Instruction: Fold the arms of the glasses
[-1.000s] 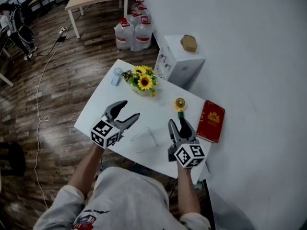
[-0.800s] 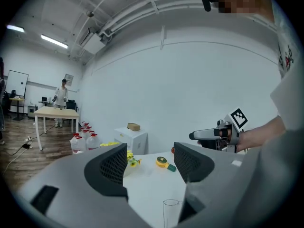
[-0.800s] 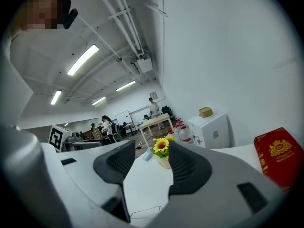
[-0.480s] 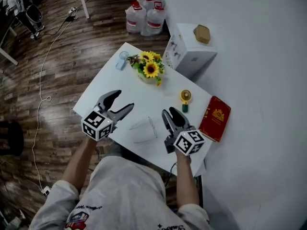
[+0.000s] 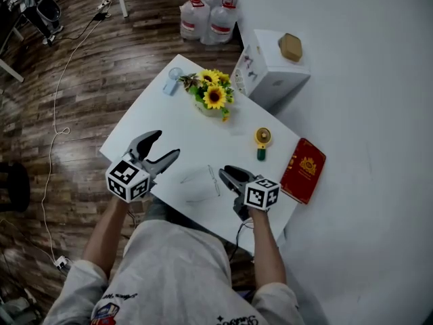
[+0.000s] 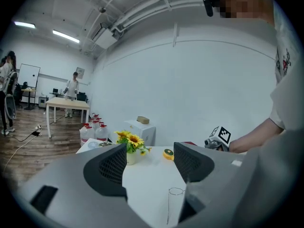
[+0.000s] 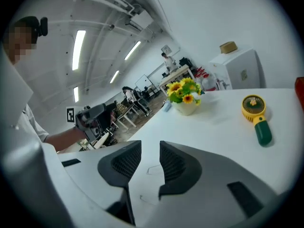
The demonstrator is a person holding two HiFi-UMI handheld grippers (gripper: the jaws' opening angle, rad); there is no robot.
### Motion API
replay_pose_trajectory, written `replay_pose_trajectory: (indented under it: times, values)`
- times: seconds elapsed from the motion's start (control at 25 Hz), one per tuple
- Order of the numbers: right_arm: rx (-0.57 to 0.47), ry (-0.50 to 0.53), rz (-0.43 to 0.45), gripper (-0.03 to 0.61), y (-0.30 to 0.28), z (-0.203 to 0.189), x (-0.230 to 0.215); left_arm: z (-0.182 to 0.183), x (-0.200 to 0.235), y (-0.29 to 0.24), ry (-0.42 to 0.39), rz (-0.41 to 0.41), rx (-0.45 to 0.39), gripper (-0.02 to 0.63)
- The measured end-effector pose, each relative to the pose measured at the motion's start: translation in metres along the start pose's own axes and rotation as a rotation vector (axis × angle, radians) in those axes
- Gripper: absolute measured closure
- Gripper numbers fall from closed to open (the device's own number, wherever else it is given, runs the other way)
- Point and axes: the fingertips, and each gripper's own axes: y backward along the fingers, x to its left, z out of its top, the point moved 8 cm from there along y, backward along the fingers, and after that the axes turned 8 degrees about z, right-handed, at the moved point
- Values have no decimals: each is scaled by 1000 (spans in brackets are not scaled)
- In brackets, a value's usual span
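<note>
The glasses [image 5: 212, 179] lie on the white counter [image 5: 162, 124] between the two grippers, arms apparently spread. One gripper sits on each side, probably so one can steady the frame while the other swings an arm in. The left gripper [image 5: 166, 145] holds its jaws wide apart with nothing in them, and the right gripper [image 5: 226, 175] has just been narrowing its jaws to a slim gap — the wire frame shows beyond it, not pinched. The frame is so thin and pale against the counter that its hinges, and whether the right jaws touch it, cannot be made out.
</note>
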Motion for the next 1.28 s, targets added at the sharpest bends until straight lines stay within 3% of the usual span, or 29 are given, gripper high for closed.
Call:
replay_pose_trajectory:
  times: [0.16, 0.48, 0.72, 1.0, 1.28]
  values:
    - [132, -20, 7, 449, -13, -20, -15, -4, 3, 1, 8, -10, 10, 311]
    - [285, -137, -7, 446, -29, -42, -51, -5, 15, -1, 1, -15, 36, 311]
    - [324, -265, 12, 457, -37, -59, -70, 1, 26, -7, -15, -27, 55, 311]
    - [382, -341, 51, 473, -50, -68, -73, 2, 35, -9, -18, -32, 75, 311]
    - [409, -388, 67, 540, -56, -72, -73, -5, 40, -8, -8, -36, 92, 311]
